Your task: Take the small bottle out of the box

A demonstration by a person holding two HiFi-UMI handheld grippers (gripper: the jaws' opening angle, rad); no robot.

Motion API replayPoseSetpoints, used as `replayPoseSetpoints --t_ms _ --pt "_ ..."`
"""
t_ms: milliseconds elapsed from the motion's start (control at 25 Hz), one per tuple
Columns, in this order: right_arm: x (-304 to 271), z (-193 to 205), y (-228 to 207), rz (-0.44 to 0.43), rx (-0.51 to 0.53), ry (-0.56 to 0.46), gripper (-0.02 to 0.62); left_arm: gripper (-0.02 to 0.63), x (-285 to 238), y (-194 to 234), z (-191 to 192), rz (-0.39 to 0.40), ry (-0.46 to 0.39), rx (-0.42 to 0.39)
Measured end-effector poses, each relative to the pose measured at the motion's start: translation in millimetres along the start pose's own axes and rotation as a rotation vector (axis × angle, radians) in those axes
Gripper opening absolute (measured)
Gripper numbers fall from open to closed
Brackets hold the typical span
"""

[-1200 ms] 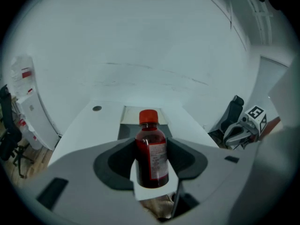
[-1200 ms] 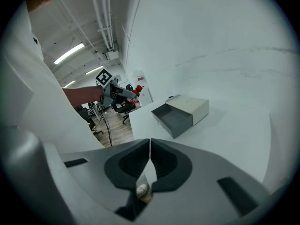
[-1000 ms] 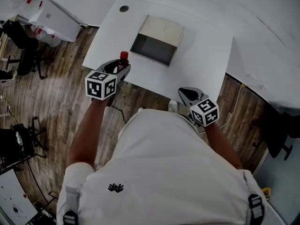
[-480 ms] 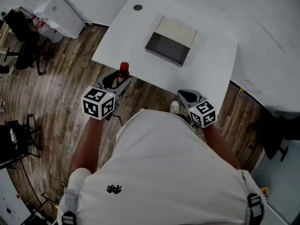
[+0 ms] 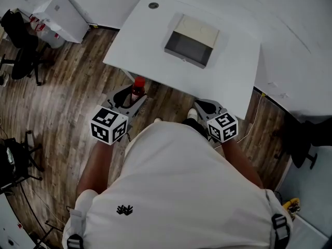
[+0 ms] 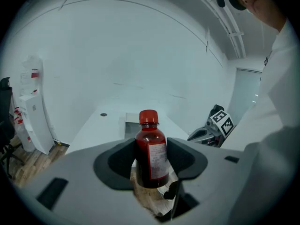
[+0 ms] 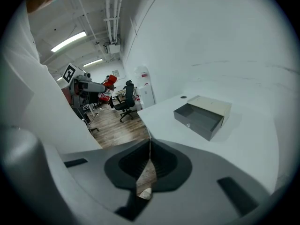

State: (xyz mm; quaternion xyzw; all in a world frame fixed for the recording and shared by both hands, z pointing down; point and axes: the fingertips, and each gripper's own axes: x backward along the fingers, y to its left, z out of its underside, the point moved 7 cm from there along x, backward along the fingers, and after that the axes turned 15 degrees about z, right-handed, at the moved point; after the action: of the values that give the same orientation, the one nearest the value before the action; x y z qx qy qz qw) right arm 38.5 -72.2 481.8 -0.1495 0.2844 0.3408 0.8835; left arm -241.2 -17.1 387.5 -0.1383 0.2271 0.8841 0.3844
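Observation:
A small bottle (image 5: 138,88) of red liquid with a red cap stands upright between the jaws of my left gripper (image 5: 134,96), which is shut on it. In the left gripper view the bottle (image 6: 151,156) fills the gap between the pads, held at its body. The bottle hangs over the wood floor just in front of the white table (image 5: 236,71). The open grey box (image 5: 193,41) with a cream top sits on that table, beyond both grippers. My right gripper (image 5: 201,105) is shut with nothing in it, its jaws meeting in a thin line (image 7: 149,149).
A round hole (image 5: 153,5) is in the table's far left corner. A white cabinet (image 5: 59,12) and black office chairs (image 5: 18,51) stand to the left on the wood floor. The box (image 7: 204,116) lies ahead of the right gripper.
The person has stepped back from the table. The left gripper carried the bottle from above the table's front edge out over the floor. The right gripper stayed shut and close to the body.

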Motion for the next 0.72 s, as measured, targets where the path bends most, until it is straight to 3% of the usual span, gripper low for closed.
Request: replayPoseSetpoints --t_ms 720 --pt "18.9 10.5 26.3 0.064 -0.01 -0.01 0.008 0.215 13.4 -15.0 17.2 0.061 -0.01 -0.022"
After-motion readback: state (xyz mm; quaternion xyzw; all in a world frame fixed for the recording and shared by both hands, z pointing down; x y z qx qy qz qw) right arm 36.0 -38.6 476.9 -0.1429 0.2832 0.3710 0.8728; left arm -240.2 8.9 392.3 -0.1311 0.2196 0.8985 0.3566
